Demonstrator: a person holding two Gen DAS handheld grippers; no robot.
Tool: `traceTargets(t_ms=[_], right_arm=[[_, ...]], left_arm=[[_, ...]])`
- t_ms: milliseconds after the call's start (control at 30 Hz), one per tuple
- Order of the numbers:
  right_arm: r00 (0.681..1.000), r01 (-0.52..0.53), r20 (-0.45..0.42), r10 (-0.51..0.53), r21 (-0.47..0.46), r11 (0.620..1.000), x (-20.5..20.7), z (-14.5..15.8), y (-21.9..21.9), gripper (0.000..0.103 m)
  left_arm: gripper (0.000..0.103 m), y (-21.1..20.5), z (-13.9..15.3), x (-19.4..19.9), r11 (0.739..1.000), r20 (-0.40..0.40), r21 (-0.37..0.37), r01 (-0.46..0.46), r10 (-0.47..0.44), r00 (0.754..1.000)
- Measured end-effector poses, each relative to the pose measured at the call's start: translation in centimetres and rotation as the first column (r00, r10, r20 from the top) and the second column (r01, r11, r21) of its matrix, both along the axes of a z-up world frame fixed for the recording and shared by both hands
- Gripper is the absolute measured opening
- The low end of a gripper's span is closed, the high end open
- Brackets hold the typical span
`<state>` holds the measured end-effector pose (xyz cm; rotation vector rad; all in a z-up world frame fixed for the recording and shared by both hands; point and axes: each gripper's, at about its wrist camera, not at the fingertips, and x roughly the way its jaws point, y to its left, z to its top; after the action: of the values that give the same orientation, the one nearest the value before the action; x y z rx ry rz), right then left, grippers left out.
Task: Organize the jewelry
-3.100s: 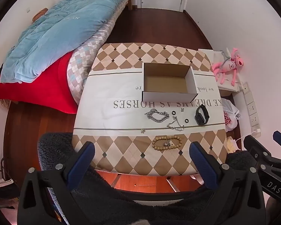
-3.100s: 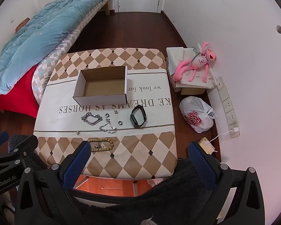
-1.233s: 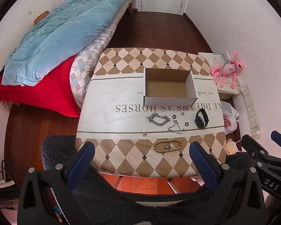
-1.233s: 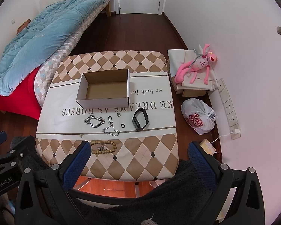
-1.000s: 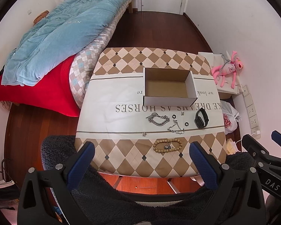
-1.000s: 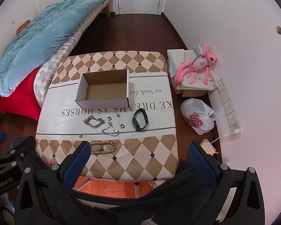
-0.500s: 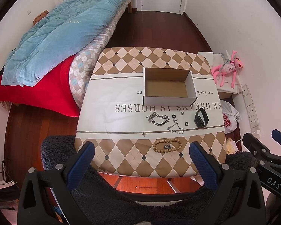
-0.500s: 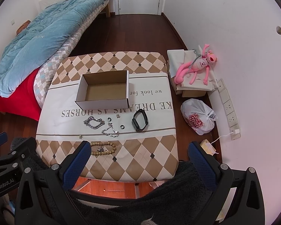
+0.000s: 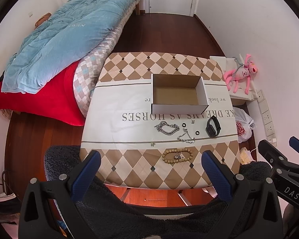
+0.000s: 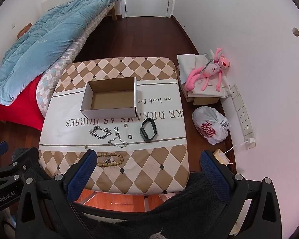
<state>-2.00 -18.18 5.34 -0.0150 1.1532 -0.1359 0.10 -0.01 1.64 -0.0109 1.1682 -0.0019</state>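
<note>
An open empty cardboard box stands mid-table. In front of it lie a thick silver chain bracelet, a thin silver chain, two small dark rings, a black smart band and a wooden bead bracelet. My left gripper and right gripper are open and empty, held high above the table's near edge.
The table has a diamond-pattern cloth. A bed with a blue duvet is on the left. A pink plush toy and a plastic bag lie on the floor to the right. A dark fluffy seat is below me.
Both grippers have risen and drawn back slightly since three seconds ago, so the table looks smaller. Nothing on the table has moved.
</note>
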Motion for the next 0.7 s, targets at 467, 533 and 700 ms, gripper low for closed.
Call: traceTargets(t_ms=[467,533,700], right_arm=[[0.993,0.088,-0.079,-0.087,0.012,0.996,2.0,-6.8,-2.8,0.102],[0.989,0.099,-0.114,-0.099,-0.004,0.995,2.2,-9.2,-3.3,0.095],[0.967,0.135,-0.225,-0.119,0.060,0.989,2.8,-15.3,-4.7,0.077]], left_arm=[[0.103,-0.1,-7.9,3.7,0.996,-0.060,0.089,0.001,0.004,0.998],[0.102,-0.5,-10.4,4.1,0.996,-0.104,0.082,0.019,-0.011,0.995],[0.091,-1.4,-15.3,4.7,0.997,-0.189,0.059,0.045,-0.033,0.981]])
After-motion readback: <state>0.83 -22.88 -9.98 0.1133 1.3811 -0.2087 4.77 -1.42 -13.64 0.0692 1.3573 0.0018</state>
